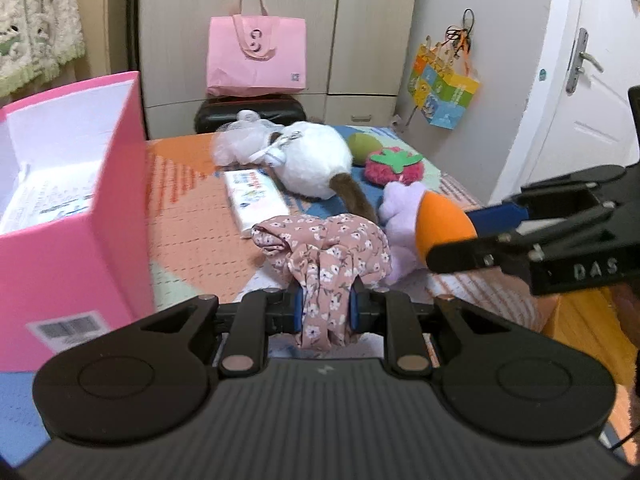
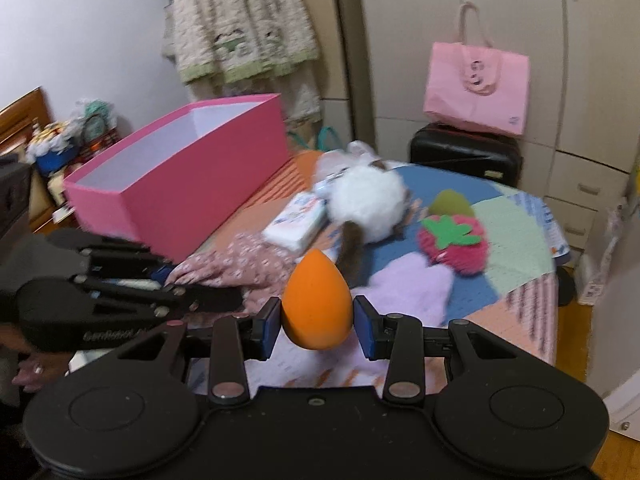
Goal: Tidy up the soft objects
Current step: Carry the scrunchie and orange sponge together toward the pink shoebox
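My left gripper (image 1: 326,308) is shut on a pink floral cloth (image 1: 324,248) that bunches up between its blue pads above the bed. An orange egg-shaped sponge (image 2: 318,304) sits pinched in my right gripper (image 2: 318,322), held just over the bed's near part. From the left wrist view the right gripper (image 1: 452,236) reaches in from the right with the orange sponge (image 1: 442,224). From the right wrist view the left gripper (image 2: 168,284) lies at the left with the floral cloth (image 2: 236,264). An open pink box (image 1: 92,216) (image 2: 192,176) stands on the bed's left side.
On the patchwork bed cover (image 1: 192,208) lie a white plush toy (image 1: 316,164), a tissue pack (image 1: 256,196), a lilac plush (image 1: 400,204), a red strawberry plush (image 1: 394,166) and a green sponge (image 1: 362,146). A pink tote (image 1: 256,56) rests on a black suitcase (image 2: 464,152) behind.
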`<move>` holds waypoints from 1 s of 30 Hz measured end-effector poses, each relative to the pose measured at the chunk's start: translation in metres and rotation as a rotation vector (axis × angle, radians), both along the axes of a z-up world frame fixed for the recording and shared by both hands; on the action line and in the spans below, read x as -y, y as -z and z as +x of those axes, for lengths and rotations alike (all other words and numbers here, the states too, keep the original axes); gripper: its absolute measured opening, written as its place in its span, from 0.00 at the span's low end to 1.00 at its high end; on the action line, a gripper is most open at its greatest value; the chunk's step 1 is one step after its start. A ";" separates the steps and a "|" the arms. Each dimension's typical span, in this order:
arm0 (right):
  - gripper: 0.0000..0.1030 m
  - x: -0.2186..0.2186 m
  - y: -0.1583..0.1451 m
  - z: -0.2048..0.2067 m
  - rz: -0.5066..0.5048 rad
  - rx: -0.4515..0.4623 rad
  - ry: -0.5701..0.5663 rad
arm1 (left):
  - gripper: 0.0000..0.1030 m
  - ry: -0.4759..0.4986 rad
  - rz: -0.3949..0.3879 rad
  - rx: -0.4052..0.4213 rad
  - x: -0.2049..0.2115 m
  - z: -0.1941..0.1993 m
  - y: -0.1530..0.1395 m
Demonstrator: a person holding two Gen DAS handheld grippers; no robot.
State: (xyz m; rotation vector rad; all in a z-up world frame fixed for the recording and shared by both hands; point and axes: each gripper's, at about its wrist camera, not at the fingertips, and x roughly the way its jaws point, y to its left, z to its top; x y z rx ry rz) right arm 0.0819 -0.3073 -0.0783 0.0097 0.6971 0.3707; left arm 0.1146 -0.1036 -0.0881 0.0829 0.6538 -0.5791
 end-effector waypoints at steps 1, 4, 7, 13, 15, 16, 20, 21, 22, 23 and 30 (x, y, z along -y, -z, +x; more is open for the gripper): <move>0.43 -0.002 0.001 -0.002 0.005 -0.008 -0.010 | 0.19 -0.005 0.005 0.003 -0.003 -0.002 0.000; 0.43 -0.012 0.006 -0.007 0.006 -0.027 -0.032 | 0.19 -0.019 0.009 -0.006 -0.011 -0.008 -0.003; 0.43 -0.021 0.007 -0.011 0.007 -0.038 -0.046 | 0.19 -0.013 0.019 -0.010 -0.020 -0.015 -0.010; 0.43 -0.038 0.005 -0.015 0.028 -0.071 -0.094 | 0.19 0.060 0.065 -0.020 -0.032 -0.024 -0.027; 0.43 -0.045 0.004 -0.016 0.020 -0.077 -0.107 | 0.19 0.075 0.075 -0.038 -0.038 -0.026 -0.031; 0.43 -0.047 0.003 -0.018 0.016 -0.081 -0.115 | 0.19 0.084 0.076 -0.054 -0.041 -0.027 -0.032; 0.43 -0.057 -0.005 -0.020 0.020 -0.103 -0.158 | 0.19 0.117 0.046 -0.149 -0.061 -0.028 -0.035; 0.43 -0.060 -0.007 -0.021 0.023 -0.110 -0.176 | 0.19 0.119 0.045 -0.164 -0.064 -0.029 -0.035; 0.43 -0.063 -0.009 -0.021 0.027 -0.120 -0.196 | 0.19 0.119 0.048 -0.175 -0.069 -0.030 -0.036; 0.43 -0.066 -0.012 -0.020 0.031 -0.132 -0.214 | 0.19 0.119 0.054 -0.184 -0.073 -0.031 -0.037; 0.43 -0.096 -0.033 -0.015 0.056 -0.163 -0.313 | 0.19 0.115 0.059 -0.194 -0.104 -0.039 -0.066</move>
